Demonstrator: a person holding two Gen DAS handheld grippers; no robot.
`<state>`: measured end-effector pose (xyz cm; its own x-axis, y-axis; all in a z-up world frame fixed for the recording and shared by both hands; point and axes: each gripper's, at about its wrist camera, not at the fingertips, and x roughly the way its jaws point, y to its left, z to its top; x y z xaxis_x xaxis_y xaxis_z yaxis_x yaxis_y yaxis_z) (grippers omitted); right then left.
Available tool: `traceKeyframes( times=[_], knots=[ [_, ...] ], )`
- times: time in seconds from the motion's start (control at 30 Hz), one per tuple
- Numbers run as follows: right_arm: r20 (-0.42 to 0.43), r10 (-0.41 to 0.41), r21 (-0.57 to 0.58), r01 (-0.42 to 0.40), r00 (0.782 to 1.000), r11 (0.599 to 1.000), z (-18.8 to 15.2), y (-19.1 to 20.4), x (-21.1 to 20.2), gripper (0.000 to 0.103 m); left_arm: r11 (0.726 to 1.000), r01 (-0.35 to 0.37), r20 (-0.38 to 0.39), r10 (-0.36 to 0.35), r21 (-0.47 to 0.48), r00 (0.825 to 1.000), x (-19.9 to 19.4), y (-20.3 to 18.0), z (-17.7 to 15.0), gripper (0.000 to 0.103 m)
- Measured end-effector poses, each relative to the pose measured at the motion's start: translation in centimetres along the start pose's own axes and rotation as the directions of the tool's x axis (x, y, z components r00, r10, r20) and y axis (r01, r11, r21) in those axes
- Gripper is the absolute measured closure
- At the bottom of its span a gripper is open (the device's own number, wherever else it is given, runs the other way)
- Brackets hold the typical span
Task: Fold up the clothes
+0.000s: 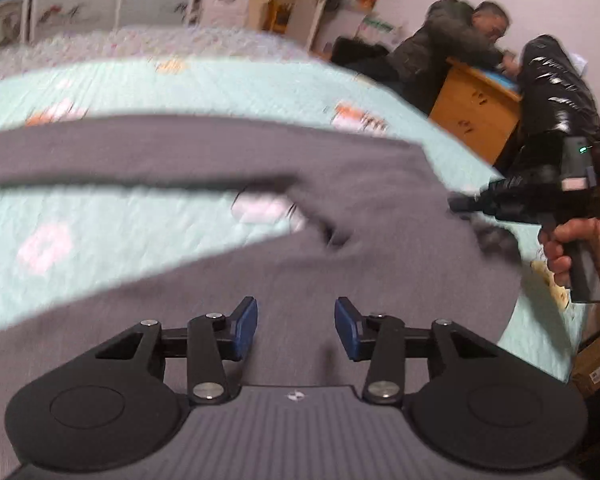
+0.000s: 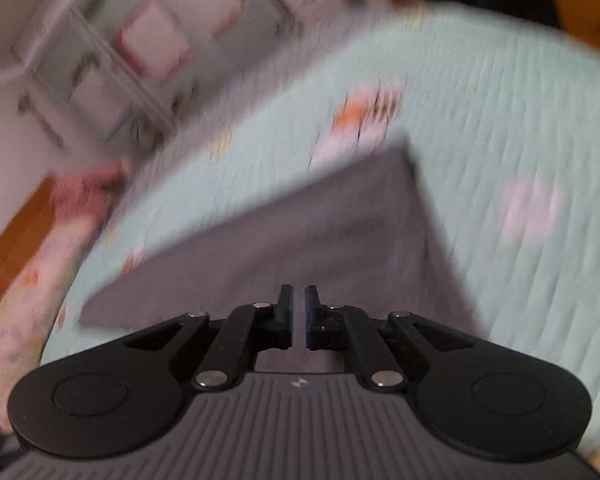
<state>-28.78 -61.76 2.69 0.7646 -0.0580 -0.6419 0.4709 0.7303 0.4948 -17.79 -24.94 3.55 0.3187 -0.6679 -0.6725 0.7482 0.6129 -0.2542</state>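
Note:
A grey garment (image 1: 340, 160) lies spread on the mint quilted bedspread (image 1: 140, 88), one sleeve stretched toward the left. My left gripper (image 1: 296, 312) hovers over the garment's near part, open, nothing between its blue pads (image 1: 246, 326). My right gripper (image 1: 454, 202), held by a hand (image 1: 580, 240), reaches the garment's right edge; motion blur hides whether it touches. In the right wrist view the right gripper (image 2: 299, 300) is shut with only a thin slit, and no cloth shows between its fingers. The garment (image 2: 320, 220) lies flat ahead of it on the bedspread (image 2: 500, 120).
A person in a dark jacket (image 1: 452, 40) leans over a wooden desk (image 1: 472, 108) beyond the bed's right side. A cardboard box (image 1: 596, 364) sits on the floor at the right. A white cabinet (image 2: 140, 40) and a wooden board (image 2: 16, 232) stand past the bed.

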Motion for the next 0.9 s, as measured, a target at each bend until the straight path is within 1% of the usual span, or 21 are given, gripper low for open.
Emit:
traceKeyframes(
  times=[0.03, 0.07, 0.1, 0.13, 0.2, 0.23, 0.27, 0.33, 0.37, 0.4, 0.43, 0.5, 0.53, 0.6, 0.63, 0.67, 0.73, 0.8, 0.83, 0.87, 0.9],
  knots=[
    [-0.024, -0.085, -0.008, 0.084, 0.996, 0.996, -0.6, -0.5, 0.9, 0.103, 1.000, -0.011, -0.037, 0.010, -0.022, 0.999, 0.3, 0.5, -0.5, 0.057],
    [-0.017, -0.111, -0.004, 0.111, 0.994, 0.994, -1.0, -1.2, 1.3, 0.103, 0.999, -0.004, -0.037, 0.003, -0.033, 0.999, 0.2, 0.9, -1.0, 0.057],
    [0.011, -0.103, 0.019, 0.103, 0.995, 0.995, -1.2, -1.5, 0.8, 0.103, 0.999, 0.003, -0.035, -0.005, -0.044, 0.999, 0.1, 1.2, -1.5, 0.057],
    [0.029, -0.120, 0.048, 0.119, 0.992, 0.992, -1.4, -1.2, 0.1, 0.103, 0.999, 0.006, -0.026, -0.007, -0.040, 1.000, -0.2, 1.2, -1.6, 0.057],
    [0.081, -0.134, 0.009, 0.133, 0.988, 0.991, -2.0, 1.1, -1.5, 0.096, 0.998, -0.003, -0.021, 0.002, -0.056, 1.000, -0.8, 1.4, -1.8, 0.057],
    [0.097, -0.109, -0.026, 0.112, 0.989, 0.993, -2.5, 2.5, -2.3, 0.096, 0.998, -0.004, -0.015, 0.003, -0.055, 1.000, -1.2, 1.3, -1.9, 0.057],
    [0.087, -0.054, -0.051, 0.058, 0.995, 0.997, -3.2, 3.7, -2.9, 0.096, 0.998, -0.005, -0.008, 0.004, -0.055, 1.000, -1.5, 1.3, -2.0, 0.057],
    [0.013, 0.051, -0.053, -0.051, 0.999, 0.997, -5.0, 4.7, -3.0, 0.097, 0.998, -0.022, -0.008, 0.021, -0.050, 1.000, -2.0, 1.3, -2.2, 0.057],
    [-0.030, 0.050, -0.048, -0.052, 0.998, 0.998, -5.8, 4.6, -2.4, 0.097, 0.998, -0.038, -0.015, 0.037, -0.047, 0.999, -2.1, 1.5, -2.4, 0.057],
    [-0.075, -0.004, -0.043, 0.000, 0.997, 0.999, -6.5, 4.0, -1.5, 0.103, 0.997, -0.050, -0.027, 0.048, -0.062, 0.998, -2.0, 1.9, -2.6, 0.057],
    [-0.087, -0.031, -0.021, 0.030, 0.996, 0.999, -7.0, 3.3, -1.1, 0.103, 0.995, -0.056, -0.030, 0.053, -0.089, 0.998, -2.1, 2.4, -2.8, 0.057],
    [-0.043, -0.036, 0.062, 0.039, 0.998, 0.997, -7.5, 1.5, -1.3, 0.103, 0.990, -0.063, -0.014, 0.061, -0.129, 0.998, -3.4, 3.3, -3.4, 0.057],
    [-0.023, -0.070, 0.063, 0.071, 0.997, 0.995, -7.7, 1.5, -1.6, 0.103, 0.989, -0.079, -0.013, 0.077, -0.128, 0.997, -4.2, 3.5, -3.7, 0.057],
    [0.015, -0.184, -0.011, 0.184, 0.983, 0.983, -7.9, 3.3, -3.0, 0.103, 0.986, -0.111, -0.013, 0.110, -0.127, 0.994, -5.7, 3.9, -4.4, 0.057],
    [0.028, -0.192, -0.035, 0.193, 0.981, 0.981, -8.2, 4.2, -3.7, 0.102, 0.984, -0.118, -0.008, 0.118, -0.130, 0.993, -6.6, 4.1, -4.8, 0.057],
    [0.040, -0.168, -0.051, 0.170, 0.985, 0.984, -8.6, 5.1, -4.5, 0.094, 0.984, -0.120, -0.002, 0.121, -0.130, 0.993, -7.3, 4.4, -5.2, 0.057],
    [0.051, -0.107, -0.085, 0.111, 0.993, 0.990, -9.5, 6.7, -5.8, 0.094, 0.980, -0.144, -0.008, 0.144, -0.140, 0.990, -8.4, 5.0, -5.9, 0.057],
    [-0.005, -0.029, -0.099, 0.028, 1.000, 0.995, -11.0, 7.7, -4.8, 0.086, 0.972, -0.178, -0.029, 0.175, -0.157, 0.984, -9.2, 5.7, -6.4, 0.057],
    [-0.037, 0.007, -0.101, -0.010, 0.999, 0.995, -11.8, 8.2, -4.1, 0.086, 0.967, -0.194, -0.041, 0.190, -0.164, 0.981, -9.3, 6.1, -6.7, 0.057],
    [-0.065, 0.003, -0.096, -0.009, 0.998, 0.995, -12.6, 8.2, -3.1, 0.086, 0.961, -0.211, -0.055, 0.204, -0.177, 0.977, -9.6, 6.6, -6.9, 0.057],
    [-0.090, -0.040, -0.085, 0.032, 0.995, 0.996, -13.3, 7.7, -2.0, 0.103, 0.955, -0.228, -0.070, 0.218, -0.191, 0.973, -9.8, 7.0, -7.2, 0.057]
  ],
)
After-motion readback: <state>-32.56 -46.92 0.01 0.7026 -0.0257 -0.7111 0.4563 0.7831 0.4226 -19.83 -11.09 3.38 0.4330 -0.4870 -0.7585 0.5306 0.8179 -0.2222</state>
